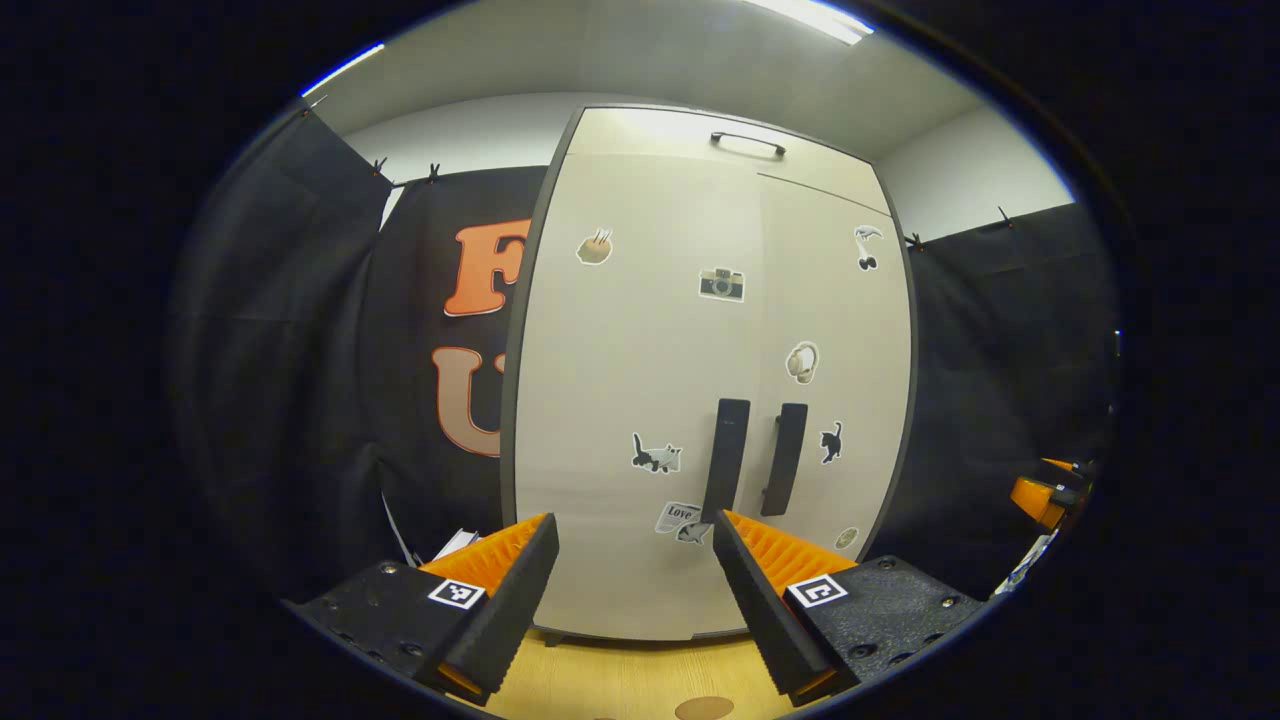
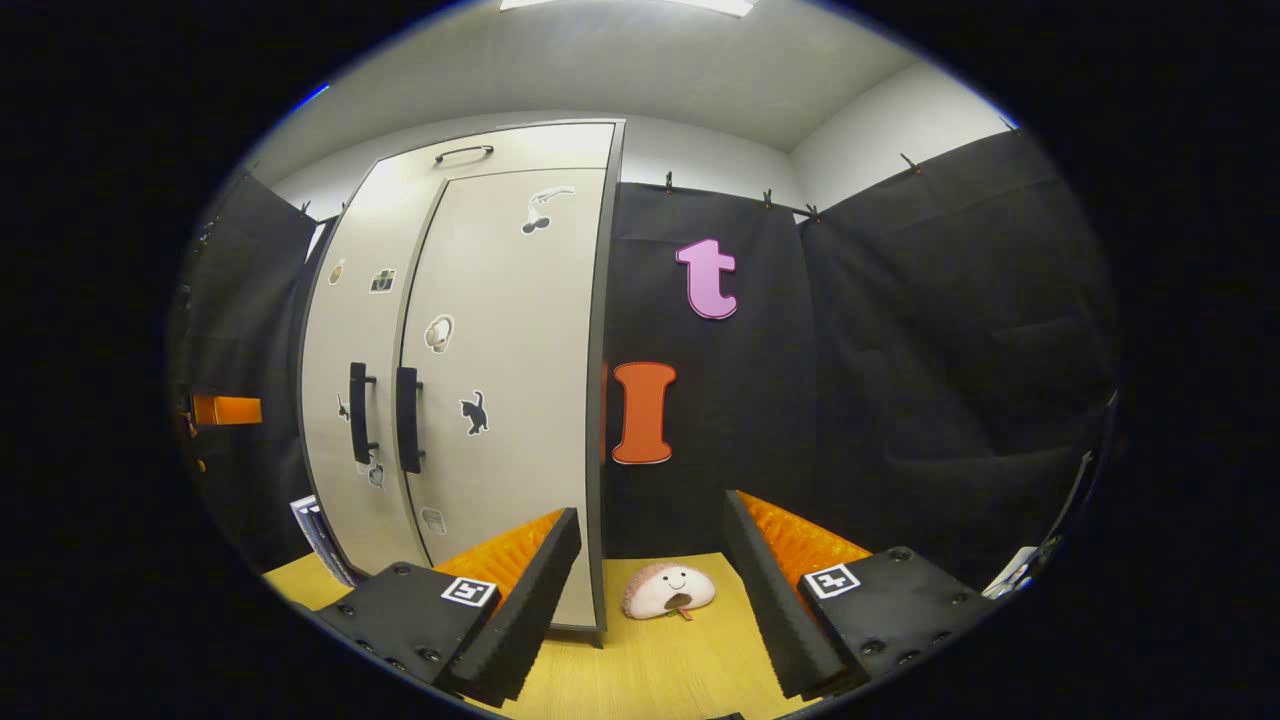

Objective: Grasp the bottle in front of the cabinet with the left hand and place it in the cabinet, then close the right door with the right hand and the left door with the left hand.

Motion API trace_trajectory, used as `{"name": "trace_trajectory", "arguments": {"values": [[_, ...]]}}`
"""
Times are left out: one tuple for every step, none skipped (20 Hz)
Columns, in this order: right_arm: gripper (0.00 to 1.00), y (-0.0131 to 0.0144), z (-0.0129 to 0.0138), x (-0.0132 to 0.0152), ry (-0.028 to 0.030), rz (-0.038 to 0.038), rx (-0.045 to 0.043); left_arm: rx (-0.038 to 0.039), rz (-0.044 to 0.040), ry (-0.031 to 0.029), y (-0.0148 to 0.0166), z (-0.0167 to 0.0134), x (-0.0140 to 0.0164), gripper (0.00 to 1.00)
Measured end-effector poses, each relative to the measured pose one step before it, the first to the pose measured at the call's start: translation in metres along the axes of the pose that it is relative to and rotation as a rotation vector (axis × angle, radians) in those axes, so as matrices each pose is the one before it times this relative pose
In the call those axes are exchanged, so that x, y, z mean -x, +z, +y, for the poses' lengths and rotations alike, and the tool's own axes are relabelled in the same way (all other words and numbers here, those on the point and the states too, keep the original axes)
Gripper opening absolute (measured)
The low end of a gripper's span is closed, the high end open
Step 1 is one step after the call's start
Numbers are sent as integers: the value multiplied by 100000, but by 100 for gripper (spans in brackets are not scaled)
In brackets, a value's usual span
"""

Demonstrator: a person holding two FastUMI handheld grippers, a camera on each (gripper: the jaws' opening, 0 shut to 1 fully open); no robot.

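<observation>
Left gripper view: the tall beige two-door cabinet (image 1: 700,380) with a dark frame stood straight ahead on the pale wooden tabletop (image 1: 630,680). Both doors sat flush. Left door (image 1: 620,400) and right door (image 1: 835,370) met at a centre seam, each with a black vertical bar handle beside it: left handle (image 1: 725,458), right handle (image 1: 785,458). Small stickers were scattered over both doors, among them a camera sticker (image 1: 721,284) and a black-and-white cat sticker (image 1: 655,455). A slim black top handle (image 1: 748,142) sat on the panel above the doors.

The left gripper (image 1: 630,570) was spread wide, nothing between its fingers, and hung just short of the left door's lower part, not touching it. At the far right edge an orange-and-black part of the other gripper (image 1: 1045,495) showed.

Right gripper view: the right gripper (image 2: 650,580) was likewise spread apart and empty, over the tabletop beside the cabinet's right edge. A small pink-and-white plush toy with a smiling face (image 2: 668,592) lay on the wood between the fingers, farther off, near the cabinet's corner. Black cloth (image 2: 900,380) hung behind.

The bottle could not be seen; with the doors shut, its place could not be told.
</observation>
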State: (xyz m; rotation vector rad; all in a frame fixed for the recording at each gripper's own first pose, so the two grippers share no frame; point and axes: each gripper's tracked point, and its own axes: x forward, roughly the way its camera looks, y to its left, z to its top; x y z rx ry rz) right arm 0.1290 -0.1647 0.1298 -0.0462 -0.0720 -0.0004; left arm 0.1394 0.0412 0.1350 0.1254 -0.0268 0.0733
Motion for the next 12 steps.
{"name": "trace_trajectory", "arguments": {"values": [[95, 331, -477, 275, 66, -589, 692, 569, -912, 437, 513, -221, 774, 97], [95, 328, -408, 347, 192, -726, 576, 587, -1018, 724, 508, -204, 680, 95], [96, 188, -385, 273, 291, -528, 558, 395, -981, 866, 440, -169, 561, 95], [95, 139, -482, 271, 323, -241, 556, 198, -716, 805, 388, -173, 480, 97], [95, 29, -453, 240, 189, -147, 430, -94, -551, 549, 272, -250, 399, 97], [96, 82, -522, 295, -45, -190, 253, -180, -643, 485, 257, -250, 364, 97], [96, 49, -547, 324, -169, -235, 95, -27, -578, 510, 269, -251, 262, 95], [96, 98, -620, 246, -222, -352, 60, 71, -413, 290, 257, -294, 288, 97], [96, 58, -560, 259, -277, -183, 16, 254, -249, 166, 81, -365, 280, 97], [96, 23, -544, 276, -214, -119, -71, 320, -49, 13, 66, -392, 252, 97], [96, -50, -551, 246, -170, -125, -178, 389, -48, -65, 104, -407, 178, 95], [96, -75, -522, 224, -352, 17, -257, 346, -35, -305, -1, -505, 210, 95]]}}
